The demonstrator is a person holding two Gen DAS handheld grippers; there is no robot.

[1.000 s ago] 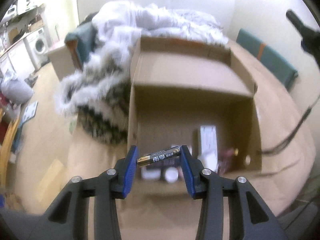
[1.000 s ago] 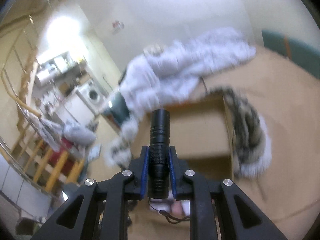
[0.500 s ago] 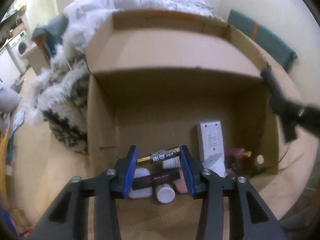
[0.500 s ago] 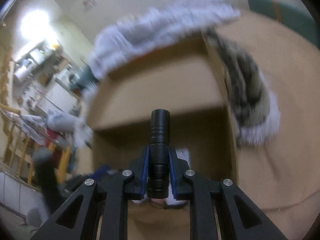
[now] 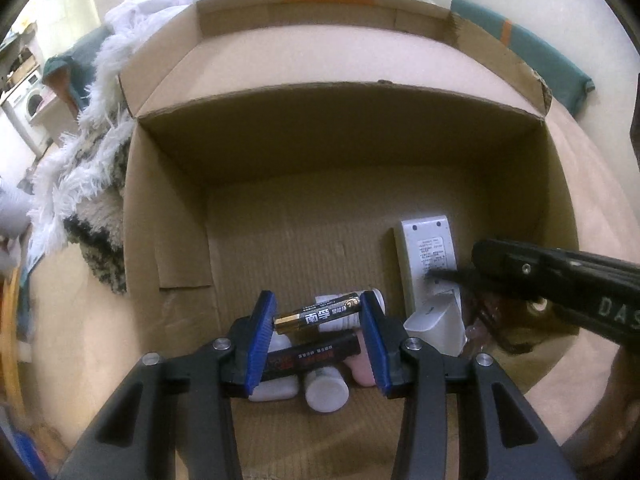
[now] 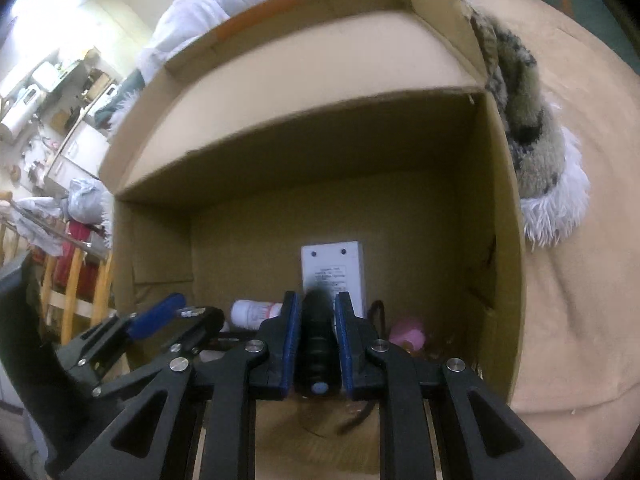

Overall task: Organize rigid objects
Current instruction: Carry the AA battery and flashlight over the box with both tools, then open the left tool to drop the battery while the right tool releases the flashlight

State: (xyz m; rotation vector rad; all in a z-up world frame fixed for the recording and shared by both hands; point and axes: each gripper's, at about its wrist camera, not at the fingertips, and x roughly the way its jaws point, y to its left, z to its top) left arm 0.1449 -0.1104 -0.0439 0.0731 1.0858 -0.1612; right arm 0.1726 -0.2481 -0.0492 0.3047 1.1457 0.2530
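Observation:
An open cardboard box [image 5: 360,140] [image 6: 320,140] fills both views. My left gripper [image 5: 318,316] is shut on a black and gold battery [image 5: 320,313], held crosswise just above the items on the box floor. In from the right comes my right gripper [image 5: 520,272] [image 6: 316,308], shut on a black flashlight [image 6: 316,344] that points into the box over a white flat device [image 5: 428,256] [image 6: 332,276]. The left gripper [image 6: 180,314] shows at the left of the right wrist view.
On the box floor lie a white charger [image 5: 438,328], a black bar with red print [image 5: 312,356], white bottles [image 5: 324,390] [image 6: 256,312] and a pink item [image 6: 406,334]. A fluffy patterned blanket [image 5: 92,184] [image 6: 532,152] lies against the box on a tan sheet [image 6: 580,280].
Both grippers have sunk toward the box, which now fills the views. The right gripper has come down into the box at the right of the left view. Both grips are unchanged.

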